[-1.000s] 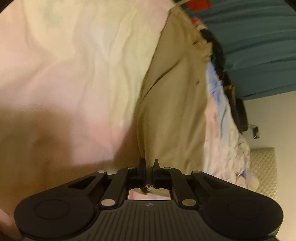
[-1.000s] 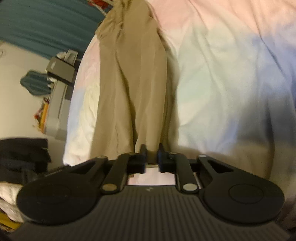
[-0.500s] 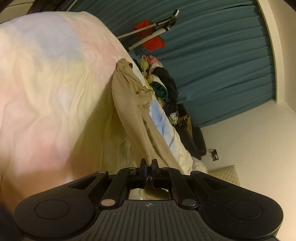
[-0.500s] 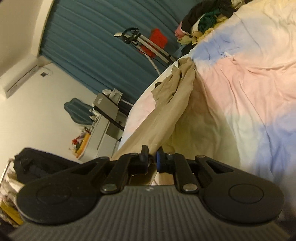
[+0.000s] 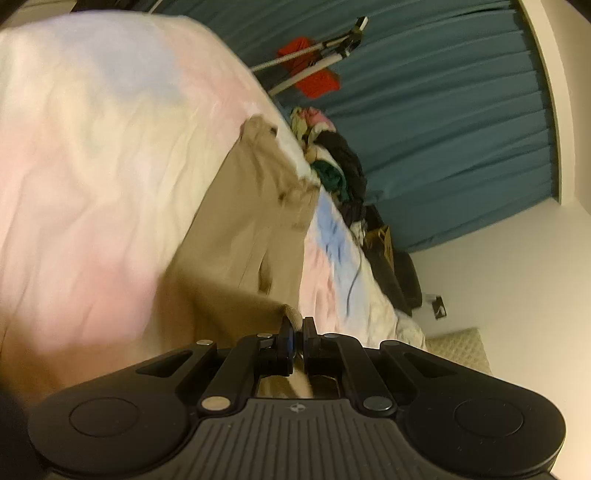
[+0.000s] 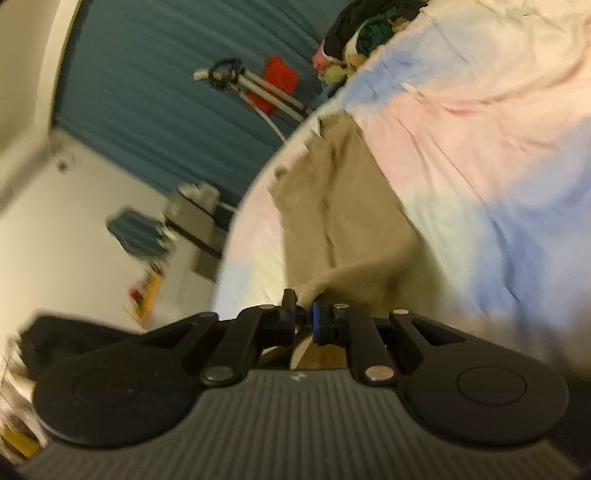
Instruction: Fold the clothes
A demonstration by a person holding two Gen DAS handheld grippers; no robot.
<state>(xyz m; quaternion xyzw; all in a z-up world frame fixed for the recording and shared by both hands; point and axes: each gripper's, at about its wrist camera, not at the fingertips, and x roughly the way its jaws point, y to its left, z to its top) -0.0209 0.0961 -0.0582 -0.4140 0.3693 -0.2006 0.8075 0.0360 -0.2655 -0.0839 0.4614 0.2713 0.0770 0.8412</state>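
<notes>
A pair of tan trousers (image 5: 255, 229) lies lengthwise on a pastel tie-dye bedsheet (image 5: 92, 155), waistband at the far end. My left gripper (image 5: 297, 325) is shut on the near end of the trousers. In the right wrist view the trousers (image 6: 343, 206) stretch away over the sheet (image 6: 480, 129). My right gripper (image 6: 304, 310) is shut on the other near corner of the cloth. The held end is lifted and bends over the part that lies flat.
A heap of mixed clothes (image 5: 332, 158) lies at the far end of the bed, also in the right wrist view (image 6: 369, 33). A teal curtain (image 5: 443, 110), a tripod with a red cloth (image 5: 314, 70) and a grey cabinet (image 6: 195, 225) stand beyond.
Both grippers lifted the near end of the trousers off the sheet and tilted up, then carried it forward. The trousers now lie flatter and the held end hangs over them.
</notes>
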